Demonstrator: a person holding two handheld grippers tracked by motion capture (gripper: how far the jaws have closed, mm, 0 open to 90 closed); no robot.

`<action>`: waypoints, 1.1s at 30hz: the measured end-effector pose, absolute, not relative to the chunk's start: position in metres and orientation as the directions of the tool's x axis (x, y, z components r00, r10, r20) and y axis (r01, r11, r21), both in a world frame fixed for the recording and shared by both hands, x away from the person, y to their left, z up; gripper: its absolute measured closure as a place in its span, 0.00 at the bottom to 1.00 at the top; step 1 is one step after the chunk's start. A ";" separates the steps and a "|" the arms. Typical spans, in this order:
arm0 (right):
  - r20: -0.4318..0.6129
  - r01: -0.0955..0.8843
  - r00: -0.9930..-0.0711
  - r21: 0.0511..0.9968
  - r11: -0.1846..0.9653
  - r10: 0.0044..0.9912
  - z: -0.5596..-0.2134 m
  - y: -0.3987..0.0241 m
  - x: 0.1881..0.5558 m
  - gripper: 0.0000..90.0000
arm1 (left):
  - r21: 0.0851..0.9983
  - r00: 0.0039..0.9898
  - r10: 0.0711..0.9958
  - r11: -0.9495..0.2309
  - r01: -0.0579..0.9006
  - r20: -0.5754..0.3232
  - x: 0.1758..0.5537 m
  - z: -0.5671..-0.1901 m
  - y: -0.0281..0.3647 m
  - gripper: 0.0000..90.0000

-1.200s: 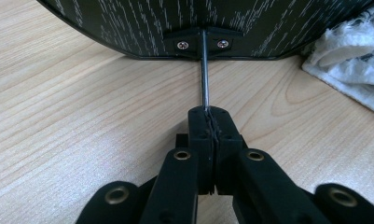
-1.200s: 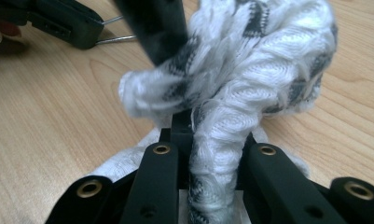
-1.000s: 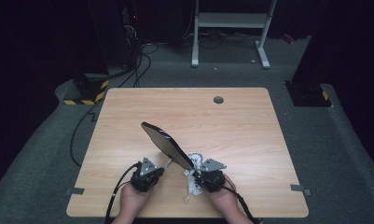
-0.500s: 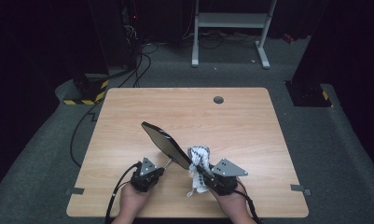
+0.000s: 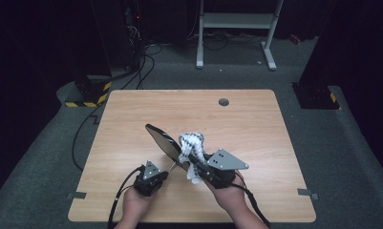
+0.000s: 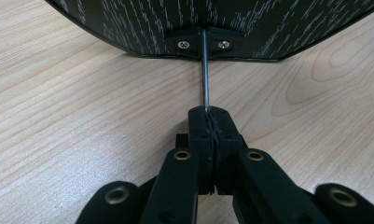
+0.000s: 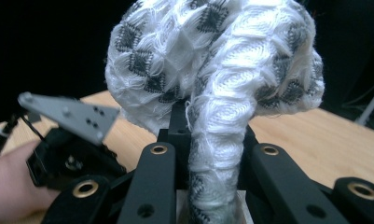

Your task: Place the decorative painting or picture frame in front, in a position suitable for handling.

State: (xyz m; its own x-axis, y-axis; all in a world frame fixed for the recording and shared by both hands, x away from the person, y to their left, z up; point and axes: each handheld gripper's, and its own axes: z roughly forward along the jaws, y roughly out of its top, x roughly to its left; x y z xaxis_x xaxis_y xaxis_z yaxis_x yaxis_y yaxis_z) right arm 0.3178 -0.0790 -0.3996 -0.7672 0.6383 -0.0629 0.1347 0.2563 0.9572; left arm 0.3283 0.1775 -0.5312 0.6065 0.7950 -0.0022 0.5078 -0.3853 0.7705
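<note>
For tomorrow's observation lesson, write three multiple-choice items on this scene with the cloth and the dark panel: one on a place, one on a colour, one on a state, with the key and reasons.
1. Where is the round hole in the table?
A. far side
B. near edge
C. left corner

2. What colours is the cloth?
A. red and yellow
B. white with dark grey diamonds
C. plain green

3. How do the left gripper's jaws stand?
A. wide open
B. shut on a thin metal rod
C. shut on the cloth

Key: A, the hole lies beyond the panel; B, the cloth shows it; B, the left gripper pinches the rod under the panel.
</note>
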 end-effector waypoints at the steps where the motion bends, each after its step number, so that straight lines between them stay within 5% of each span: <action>1: -0.066 0.128 -0.768 0.959 0.254 0.637 -0.397 -0.077 0.317 0.86 | 0.771 0.607 0.795 -0.386 0.507 -0.002 0.328 -0.531 0.177 0.98; 33: -0.065 0.365 -0.735 0.801 0.475 0.675 -0.506 -0.086 0.316 0.84 | 0.769 0.608 0.794 -0.389 0.507 0.000 0.328 -0.531 0.178 0.98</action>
